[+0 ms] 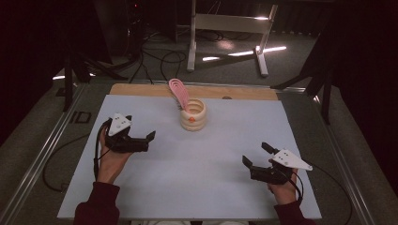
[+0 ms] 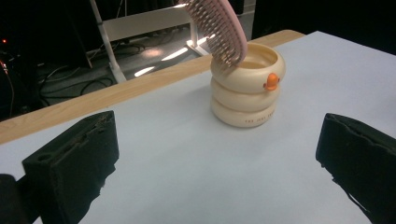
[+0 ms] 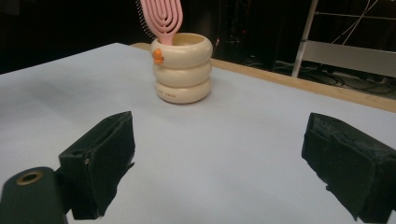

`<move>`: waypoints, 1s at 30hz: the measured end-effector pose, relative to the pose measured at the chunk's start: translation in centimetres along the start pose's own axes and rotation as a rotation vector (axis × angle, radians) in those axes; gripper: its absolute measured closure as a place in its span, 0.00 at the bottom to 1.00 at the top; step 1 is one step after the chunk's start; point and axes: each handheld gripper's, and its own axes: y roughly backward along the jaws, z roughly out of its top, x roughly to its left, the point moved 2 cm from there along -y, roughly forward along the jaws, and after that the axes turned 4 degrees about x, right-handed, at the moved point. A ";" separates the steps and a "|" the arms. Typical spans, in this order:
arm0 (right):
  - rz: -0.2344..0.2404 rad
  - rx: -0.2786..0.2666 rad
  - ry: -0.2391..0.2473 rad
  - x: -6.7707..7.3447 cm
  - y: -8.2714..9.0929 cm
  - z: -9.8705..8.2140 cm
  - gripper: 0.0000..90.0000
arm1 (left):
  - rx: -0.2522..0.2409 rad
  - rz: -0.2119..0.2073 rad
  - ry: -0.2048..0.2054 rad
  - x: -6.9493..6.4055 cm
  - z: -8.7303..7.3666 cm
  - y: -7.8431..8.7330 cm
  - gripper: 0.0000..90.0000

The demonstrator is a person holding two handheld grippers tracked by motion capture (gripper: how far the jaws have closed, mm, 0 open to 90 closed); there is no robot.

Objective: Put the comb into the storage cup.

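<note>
Currently both grippers idle, nothing held. Left gripper (image 1: 151,136) sits left of centre in the high view, jaws spread wide and empty, aimed right toward the cup (image 1: 193,115). Cup is at upper centre of the white mat (image 1: 141,187), well apart from both grippers. It's cream, three stacked rings, upright, orange knob facing the person. Pink brush (image 1: 179,92) stands in it handle-down, head leaning up-left against the rim, so the head is the free part to grab. Right gripper (image 1: 256,154) is lower right, jaws also spread, empty, pointing up-left at the cup. Looks like a pre-reach pose; brush removal likely.
</note>
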 end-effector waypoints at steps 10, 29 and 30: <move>0.006 -0.006 -0.016 -0.1 0.0 -0.1 0.11 | 0.011 -0.015 0.019 0.2 -2.3 0.7 0.00; 0.003 -0.008 -0.016 -0.2 0.2 -0.1 0.11 | -0.020 -0.001 0.051 0.3 -6.0 2.4 0.00; 0.002 -0.008 -0.016 -0.2 0.2 -0.1 0.11 | -0.023 0.002 0.048 0.4 -6.2 2.6 0.00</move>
